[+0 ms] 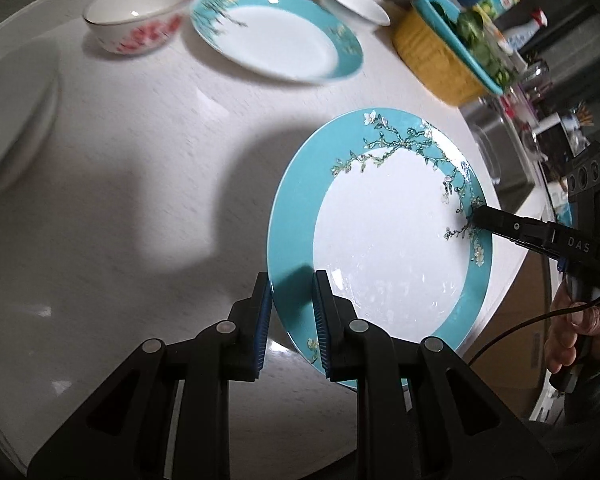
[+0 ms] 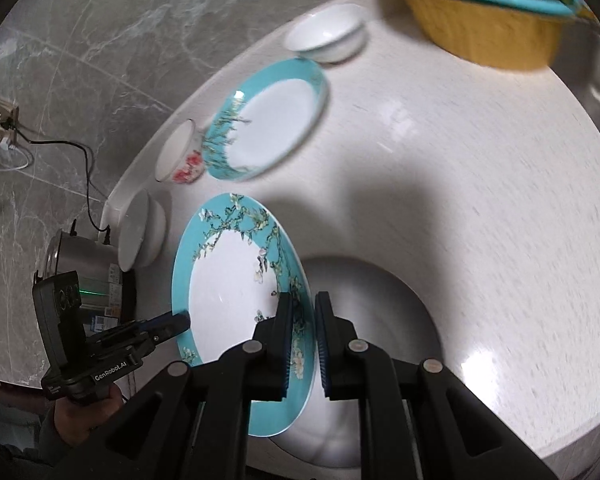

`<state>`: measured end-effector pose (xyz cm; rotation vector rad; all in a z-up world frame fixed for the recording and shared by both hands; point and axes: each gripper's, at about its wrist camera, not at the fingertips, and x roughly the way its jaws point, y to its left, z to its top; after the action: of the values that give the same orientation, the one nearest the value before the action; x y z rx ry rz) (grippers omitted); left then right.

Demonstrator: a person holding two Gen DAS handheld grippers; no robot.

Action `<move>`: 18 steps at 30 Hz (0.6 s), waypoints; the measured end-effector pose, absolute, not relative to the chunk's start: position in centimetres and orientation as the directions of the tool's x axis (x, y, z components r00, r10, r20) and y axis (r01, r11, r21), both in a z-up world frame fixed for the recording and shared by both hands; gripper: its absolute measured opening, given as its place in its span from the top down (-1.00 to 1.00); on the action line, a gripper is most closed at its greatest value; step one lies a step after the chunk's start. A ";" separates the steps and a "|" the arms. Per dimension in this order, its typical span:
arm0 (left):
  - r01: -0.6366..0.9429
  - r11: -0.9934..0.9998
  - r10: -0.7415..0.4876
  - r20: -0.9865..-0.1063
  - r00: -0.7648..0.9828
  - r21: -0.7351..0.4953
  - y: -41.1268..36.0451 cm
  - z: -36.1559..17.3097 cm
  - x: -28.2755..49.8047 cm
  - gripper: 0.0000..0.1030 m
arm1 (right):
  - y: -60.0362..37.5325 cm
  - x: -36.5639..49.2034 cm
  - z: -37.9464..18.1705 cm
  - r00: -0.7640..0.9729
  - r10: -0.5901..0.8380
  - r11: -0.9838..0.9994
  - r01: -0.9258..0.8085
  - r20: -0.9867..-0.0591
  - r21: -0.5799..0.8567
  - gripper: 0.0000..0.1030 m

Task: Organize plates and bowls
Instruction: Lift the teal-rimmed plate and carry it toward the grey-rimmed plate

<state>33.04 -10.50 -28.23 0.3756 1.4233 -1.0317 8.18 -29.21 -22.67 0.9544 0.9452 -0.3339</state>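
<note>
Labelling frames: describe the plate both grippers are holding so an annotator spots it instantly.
On the round white table, look nearest the cameras: a teal-rimmed plate with a white centre and blossom branches. Unlike the matching plate lying farther back between the bowls, it is clamped at opposite rim edges by left gripper and right gripper.

Large teal-rimmed plate (image 1: 380,236) with white centre and blossom-branch print, tilted, raised off the white round table (image 1: 140,168), its shadow below. Second matching teal plate (image 1: 276,32) lies flat further back. White bowl with red flowers (image 1: 138,16) upright just beside it on one side, plain white bowl (image 1: 354,2) on the other. Another white bowl (image 1: 16,116) near the table edge, blurred.
</note>
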 end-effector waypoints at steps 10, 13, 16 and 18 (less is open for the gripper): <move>0.810 0.505 -0.292 -0.942 -0.166 -0.299 -12.0 -30.6 27.5 0.64 | -29.9 4.3 -26.0 0.546 0.145 0.534 0.658 -0.825 0.530 0.73; 0.824 0.497 -0.287 -0.948 -0.140 -0.272 -11.8 -30.7 26.9 0.63 | -29.8 3.8 -26.5 0.537 0.143 0.544 0.659 -0.831 0.519 0.73; 0.832 0.494 -0.282 -0.952 -0.123 -0.254 -12.2 -30.8 26.4 0.63 | -29.4 3.8 -26.9 0.526 0.133 0.559 0.660 -0.840 0.502 0.72; 0.840 0.488 -0.274 -0.956 -0.110 -0.236 -12.4 -30.8 26.0 0.63 | -29.1 3.8 -27.1 0.512 0.121 0.579 0.659 -0.850 0.479 0.71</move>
<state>25.96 -12.43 -30.81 0.5456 1.3687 -1.0259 3.84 -29.10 -27.06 0.9210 1.0038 -0.3861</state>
